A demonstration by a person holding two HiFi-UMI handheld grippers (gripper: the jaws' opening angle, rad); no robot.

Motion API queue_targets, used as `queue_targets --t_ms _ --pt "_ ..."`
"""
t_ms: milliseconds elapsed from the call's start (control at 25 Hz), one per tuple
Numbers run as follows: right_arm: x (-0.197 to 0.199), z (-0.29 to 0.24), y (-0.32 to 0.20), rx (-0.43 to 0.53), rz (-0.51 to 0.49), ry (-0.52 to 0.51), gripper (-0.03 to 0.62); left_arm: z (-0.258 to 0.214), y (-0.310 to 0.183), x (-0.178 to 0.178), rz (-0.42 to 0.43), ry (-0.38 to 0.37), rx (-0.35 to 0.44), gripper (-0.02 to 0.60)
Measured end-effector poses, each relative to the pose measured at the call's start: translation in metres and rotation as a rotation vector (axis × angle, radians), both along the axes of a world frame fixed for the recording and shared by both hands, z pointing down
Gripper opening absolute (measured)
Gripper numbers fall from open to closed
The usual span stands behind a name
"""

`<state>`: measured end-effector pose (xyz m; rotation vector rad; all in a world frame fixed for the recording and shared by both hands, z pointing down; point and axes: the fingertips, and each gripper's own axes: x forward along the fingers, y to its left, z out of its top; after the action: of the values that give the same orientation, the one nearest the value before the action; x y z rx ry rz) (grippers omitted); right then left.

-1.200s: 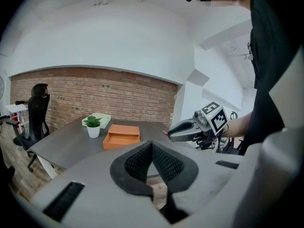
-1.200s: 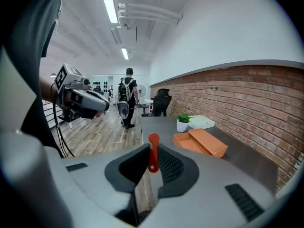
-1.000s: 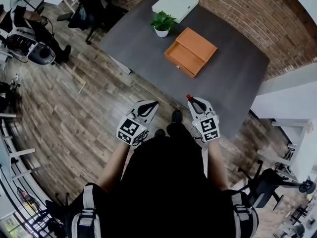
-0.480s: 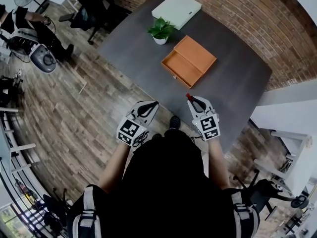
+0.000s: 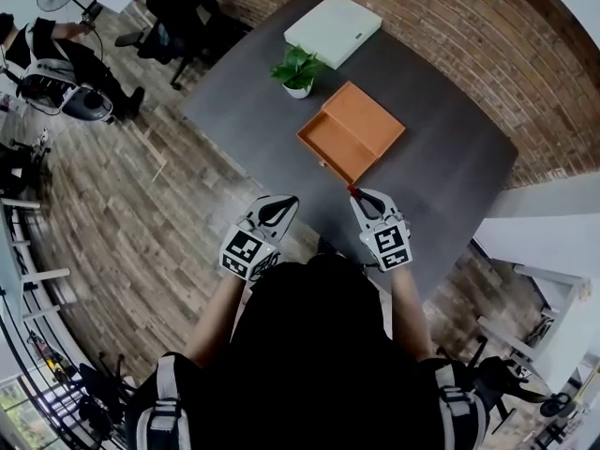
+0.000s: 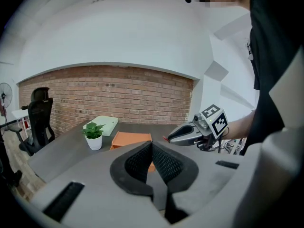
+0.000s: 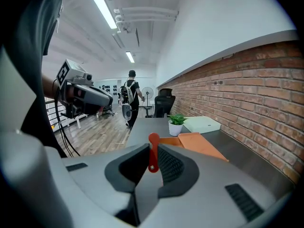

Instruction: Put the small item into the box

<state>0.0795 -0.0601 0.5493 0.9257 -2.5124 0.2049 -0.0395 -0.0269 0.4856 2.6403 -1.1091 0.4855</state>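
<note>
Fingers of my right gripper (image 5: 361, 196) were clenched on the red item (image 7: 153, 156) — a small flat piece with a round head, perhaps a tag; at that size I could not tell more. It stood upright between the pads, its head poking above them. I held it over the near edge of the grey table (image 5: 441, 172), just short of the orange box (image 5: 330, 150), which lay open with its lid laid back flat beside the tray. My left gripper (image 5: 281, 204) hung beside the right, off the table and over the wood floor (image 5: 141, 232) — its jaws pressed together on nothing. Beyond the box stood a potted plant (image 5: 298, 67), and past that lay a white case (image 5: 334, 28) near the brick wall (image 5: 450, 26).
</note>
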Motion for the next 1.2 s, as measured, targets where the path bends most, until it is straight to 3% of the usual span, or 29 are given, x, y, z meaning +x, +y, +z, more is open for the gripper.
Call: queue_targets --t_ms 440,1200 --pt "0.020 0.008 -0.038 -0.004 -0.001 -0.002 0.066 -0.005 -0.030 0.017 0.003 -0.015 -0.005 0.023" --pt "-0.015 0.021 -0.090 -0.036 0.010 0.099 0.066 0.008 -0.106 -0.006 0.075 0.026 -0.056 0.023"
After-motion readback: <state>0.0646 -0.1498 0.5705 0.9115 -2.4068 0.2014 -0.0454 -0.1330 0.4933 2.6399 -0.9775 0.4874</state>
